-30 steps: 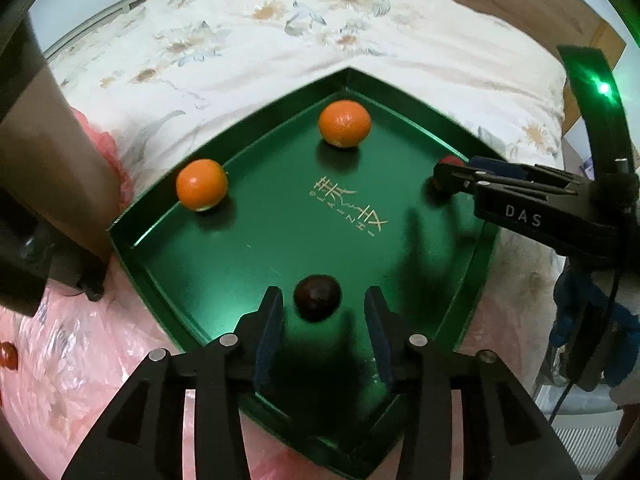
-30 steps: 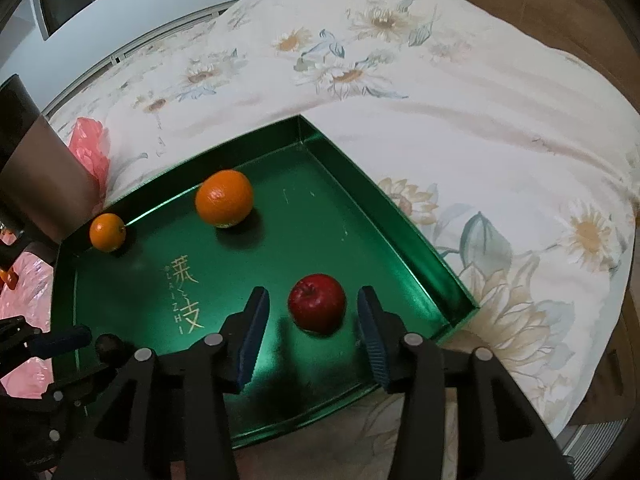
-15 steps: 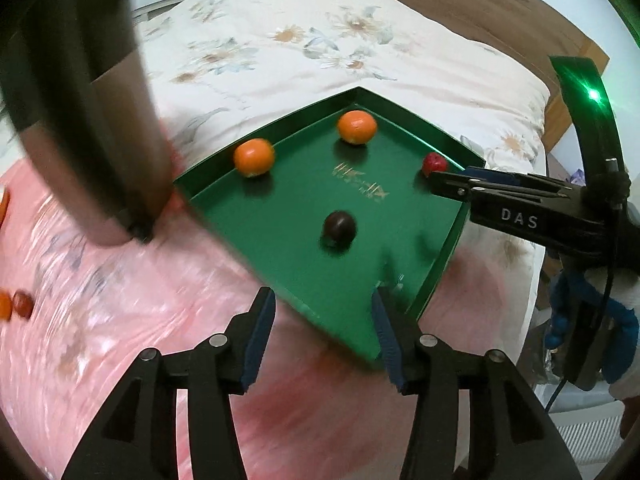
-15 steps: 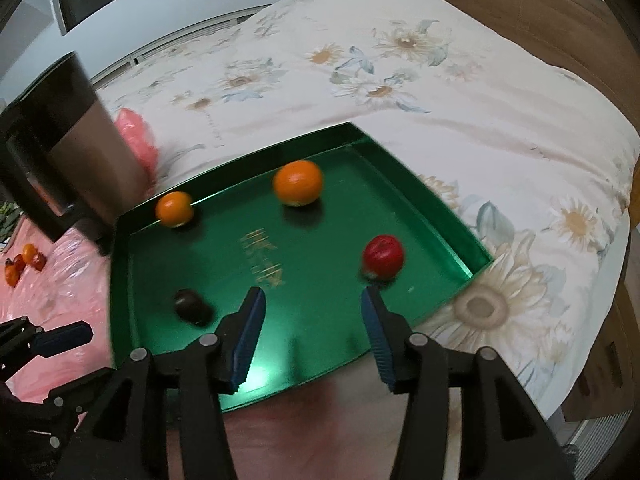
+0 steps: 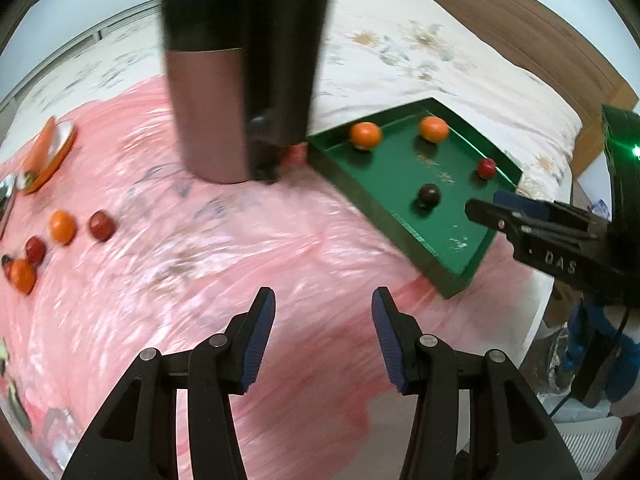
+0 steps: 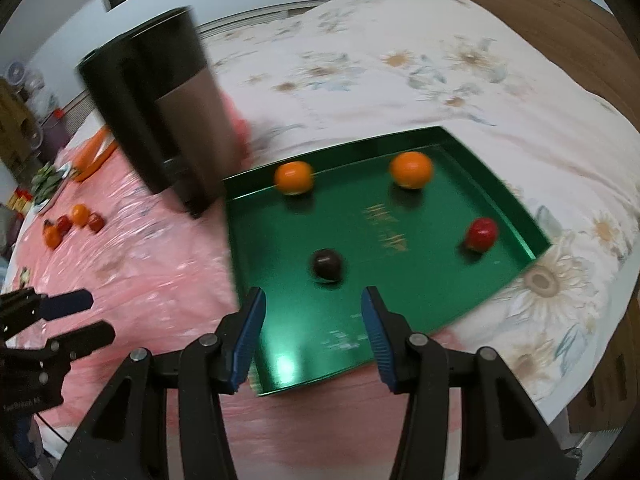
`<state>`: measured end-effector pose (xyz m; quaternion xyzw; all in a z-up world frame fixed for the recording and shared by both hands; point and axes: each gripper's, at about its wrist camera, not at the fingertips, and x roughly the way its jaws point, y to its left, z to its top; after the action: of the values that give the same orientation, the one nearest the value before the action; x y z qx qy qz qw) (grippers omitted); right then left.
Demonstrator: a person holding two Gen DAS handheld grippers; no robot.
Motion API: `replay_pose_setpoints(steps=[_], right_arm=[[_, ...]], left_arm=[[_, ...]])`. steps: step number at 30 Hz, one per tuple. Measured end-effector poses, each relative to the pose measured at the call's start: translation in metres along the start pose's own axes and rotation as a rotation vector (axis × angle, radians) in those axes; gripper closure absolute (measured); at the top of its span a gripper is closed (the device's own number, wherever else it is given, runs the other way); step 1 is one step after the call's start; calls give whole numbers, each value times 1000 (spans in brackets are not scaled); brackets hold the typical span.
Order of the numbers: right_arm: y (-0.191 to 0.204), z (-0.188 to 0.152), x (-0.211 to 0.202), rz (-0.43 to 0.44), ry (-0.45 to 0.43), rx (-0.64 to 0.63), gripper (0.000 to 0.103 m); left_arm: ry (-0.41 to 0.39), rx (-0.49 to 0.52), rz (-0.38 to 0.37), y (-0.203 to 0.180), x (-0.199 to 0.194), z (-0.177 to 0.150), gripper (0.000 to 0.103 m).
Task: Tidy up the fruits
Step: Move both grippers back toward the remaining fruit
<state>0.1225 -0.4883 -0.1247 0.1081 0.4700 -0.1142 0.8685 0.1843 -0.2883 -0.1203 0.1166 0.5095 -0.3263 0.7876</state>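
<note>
On the green tray (image 6: 500, 192) we see four fruits; our left gripper (image 5: 323, 334) and right gripper (image 6: 313, 326) both hang released, empty.

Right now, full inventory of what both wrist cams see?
tray: 1, green, on the bed, partly on the pink sheet
oranges in tray: 2, orange, along the far edge
red fruit: 1, red, tray's right side
dark fruit: 1, near black, tray's near middle
loose fruit: small cluster, orange and red, on the pink sheet far left
container: 1, dark and brown, tall, upright left of the tray
plate: 1, orange, far left
pink sheet: 1, plastic, over the bed
bedspread: 1, cream floral
left gripper: open, empty
right gripper: open, empty
</note>
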Motion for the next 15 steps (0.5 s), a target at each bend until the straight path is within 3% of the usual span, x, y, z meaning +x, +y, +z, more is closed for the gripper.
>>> replay_pose_setpoints(steps=[15], right_arm=[[126,0,20,175,44,-159,11]], left_arm=[[-29,-162,140,113,-39,-39,59]])
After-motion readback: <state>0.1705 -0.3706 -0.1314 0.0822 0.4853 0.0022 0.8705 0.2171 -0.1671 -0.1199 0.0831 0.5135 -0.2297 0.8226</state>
